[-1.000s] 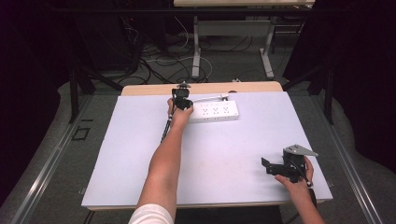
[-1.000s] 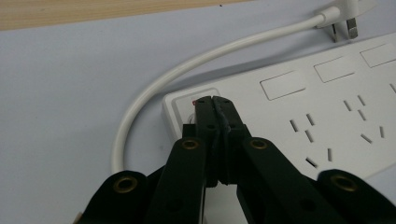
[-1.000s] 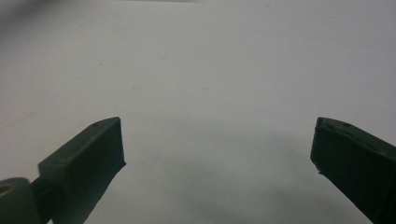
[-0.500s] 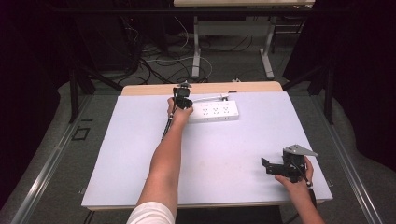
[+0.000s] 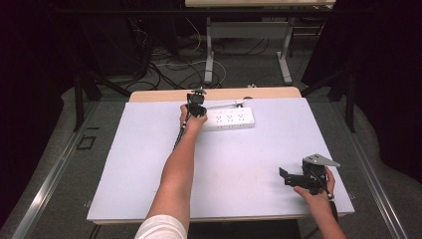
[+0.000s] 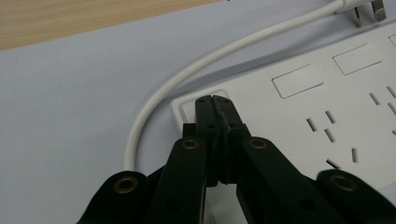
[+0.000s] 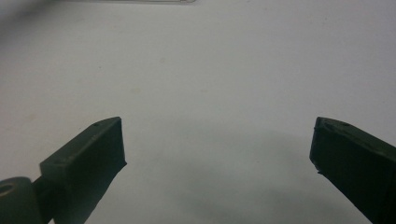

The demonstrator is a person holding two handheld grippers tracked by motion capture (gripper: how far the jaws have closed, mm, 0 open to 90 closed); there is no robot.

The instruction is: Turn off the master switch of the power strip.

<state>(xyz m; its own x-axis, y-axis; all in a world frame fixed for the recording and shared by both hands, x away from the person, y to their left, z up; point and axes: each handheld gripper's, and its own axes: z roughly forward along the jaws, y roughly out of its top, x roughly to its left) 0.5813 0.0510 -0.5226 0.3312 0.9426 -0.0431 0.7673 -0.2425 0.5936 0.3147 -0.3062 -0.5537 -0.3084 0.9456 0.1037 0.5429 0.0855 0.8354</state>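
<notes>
**Two pairs of fingers, one on the power strip's end**

Two grippers are at work over the pale table (image 5: 149,164). The left gripper (image 6: 215,103) has its fingers clenched tight together, nothing between them, and their tips sit on the square button at the near end of the white power strip (image 6: 327,107); whether they press it down cannot be told. From those fingertips the strip's body runs away to the right in the left gripper view, its socket slots just beside and beyond the fingers. The strip's white cable (image 6: 187,77) leaves the strip's end just left of the fingers, curves up ahead of them and ends at the plug (image 6: 364,9), well beyond the tips.

In the high view the left gripper (image 5: 196,105) stands at the left end of the power strip (image 5: 230,119), near the table's far edge.

The right gripper (image 7: 217,140) has its fingers released and spread wide over bare table, nothing between them. In the high view it (image 5: 286,177) lies near the front right corner, well apart from the strip.
</notes>
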